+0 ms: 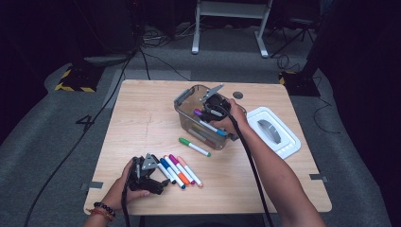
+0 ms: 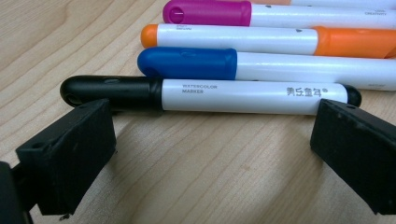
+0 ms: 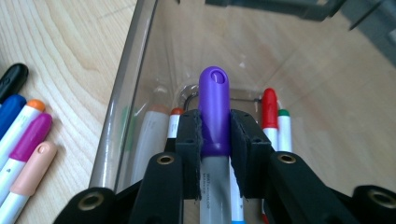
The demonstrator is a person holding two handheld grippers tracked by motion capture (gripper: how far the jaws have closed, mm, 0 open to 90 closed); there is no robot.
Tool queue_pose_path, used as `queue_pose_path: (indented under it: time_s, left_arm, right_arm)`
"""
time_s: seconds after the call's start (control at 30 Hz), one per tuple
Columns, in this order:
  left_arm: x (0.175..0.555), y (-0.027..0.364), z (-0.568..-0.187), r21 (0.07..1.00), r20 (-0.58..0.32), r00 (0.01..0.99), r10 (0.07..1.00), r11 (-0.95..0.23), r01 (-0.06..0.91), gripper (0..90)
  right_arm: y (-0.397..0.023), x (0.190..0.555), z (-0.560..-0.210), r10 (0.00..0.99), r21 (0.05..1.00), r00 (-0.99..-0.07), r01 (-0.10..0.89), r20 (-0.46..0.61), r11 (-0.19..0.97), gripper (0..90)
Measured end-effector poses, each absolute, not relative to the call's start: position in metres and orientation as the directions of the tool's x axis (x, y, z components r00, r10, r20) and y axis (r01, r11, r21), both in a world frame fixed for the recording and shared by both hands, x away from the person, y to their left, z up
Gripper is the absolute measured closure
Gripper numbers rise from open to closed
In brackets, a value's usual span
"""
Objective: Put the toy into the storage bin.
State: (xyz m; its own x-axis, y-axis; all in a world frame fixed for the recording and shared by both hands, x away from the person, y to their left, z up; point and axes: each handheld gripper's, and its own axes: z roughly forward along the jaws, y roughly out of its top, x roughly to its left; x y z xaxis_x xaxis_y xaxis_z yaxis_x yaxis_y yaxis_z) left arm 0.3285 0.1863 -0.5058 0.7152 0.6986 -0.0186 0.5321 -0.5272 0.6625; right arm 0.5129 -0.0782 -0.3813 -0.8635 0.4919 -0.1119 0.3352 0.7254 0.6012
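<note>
Right gripper view: right gripper point(image 3: 215, 140) jaws pinching purple marker point(image 3: 214, 109) at its cap, over clear bin point(image 3: 122, 100) | left gripper point(image 2: 212, 140) jaws spread near black marker point(image 2: 210, 94), near-left on table point(image 1: 142, 113) | risk: cap grip slips, so the marker could drop crooked across the markers already inside.

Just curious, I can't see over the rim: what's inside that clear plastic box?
Inside the clear box lie several markers, among them a red-capped one and a green-tipped one. The right claw holds a purple-capped marker over them, covering whatever lies beneath.
</note>
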Motion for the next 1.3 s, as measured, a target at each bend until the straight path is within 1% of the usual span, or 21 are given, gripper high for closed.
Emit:
queue_pose_path:
  time_s: [0.13, 0.2, 0.37, 0.43, 0.47, 0.5, 0.67, 0.87, 0.97, 1.07, 1.3]
  left_arm:
    - [0.329, 0.186, -0.506, 0.662, -0.018, 0.716, 0.698, -0.528, 0.532, 0.5]
    - [0.329, 0.186, -0.506, 0.663, -0.018, 0.716, 0.698, -0.528, 0.531, 0.5]
    - [0.329, 0.186, -0.506, 0.663, -0.018, 0.716, 0.698, -0.528, 0.531, 0.5]
    - [0.328, 0.186, -0.506, 0.663, -0.018, 0.716, 0.698, -0.528, 0.531, 0.5]
    - [0.328, 0.186, -0.506, 0.663, -0.018, 0.716, 0.698, -0.528, 0.532, 0.5]
    - [0.328, 0.186, -0.506, 0.663, -0.018, 0.716, 0.698, -0.528, 0.531, 0.5]
    - [0.328, 0.186, -0.506, 0.663, -0.018, 0.716, 0.698, -0.528, 0.531, 0.5]
    - [0.329, 0.186, -0.506, 0.663, -0.018, 0.716, 0.698, -0.528, 0.531, 0.5]
    - [0.329, 0.186, -0.506, 0.663, -0.018, 0.716, 0.698, -0.528, 0.531, 0.5]
    - [0.328, 0.186, -0.506, 0.663, -0.018, 0.716, 0.698, -0.528, 0.531, 0.5]
    - [0.328, 0.186, -0.506, 0.663, -0.018, 0.716, 0.698, -0.528, 0.531, 0.5]
  right_arm:
    - [-0.074, 0.514, -0.384, 0.481, 0.565, -0.870, 0.344, -0.109, 0.750, 74.3]
    - [-0.071, 0.515, -0.386, 0.475, 0.543, -0.876, 0.361, -0.082, 0.758, 74.3]
    - [-0.067, 0.518, -0.389, 0.483, 0.495, -0.871, 0.383, -0.087, 0.780, 74.0]
    - [-0.066, 0.519, -0.390, 0.486, 0.480, -0.870, 0.396, -0.075, 0.783, 72.5]
    - [-0.065, 0.519, -0.391, 0.491, 0.480, -0.867, 0.397, -0.083, 0.782, 70.1]
    - [-0.065, 0.519, -0.390, 0.498, 0.490, -0.863, 0.398, -0.088, 0.776, 66.2]
    - [-0.071, 0.517, -0.386, 0.531, 0.543, -0.843, 0.406, -0.088, 0.735, 58.5]
    - [-0.088, 0.499, -0.368, 0.515, 0.666, -0.853, 0.338, -0.081, 0.665, 51.9]
    - [-0.100, 0.485, -0.357, 0.500, 0.716, -0.863, 0.303, -0.075, 0.629, 48.8]
    - [-0.111, 0.465, -0.349, 0.493, 0.748, -0.864, 0.258, -0.105, 0.612, 44.7]
    - [-0.140, 0.414, -0.344, 0.454, 0.809, -0.881, 0.168, -0.134, 0.563, 41.1]
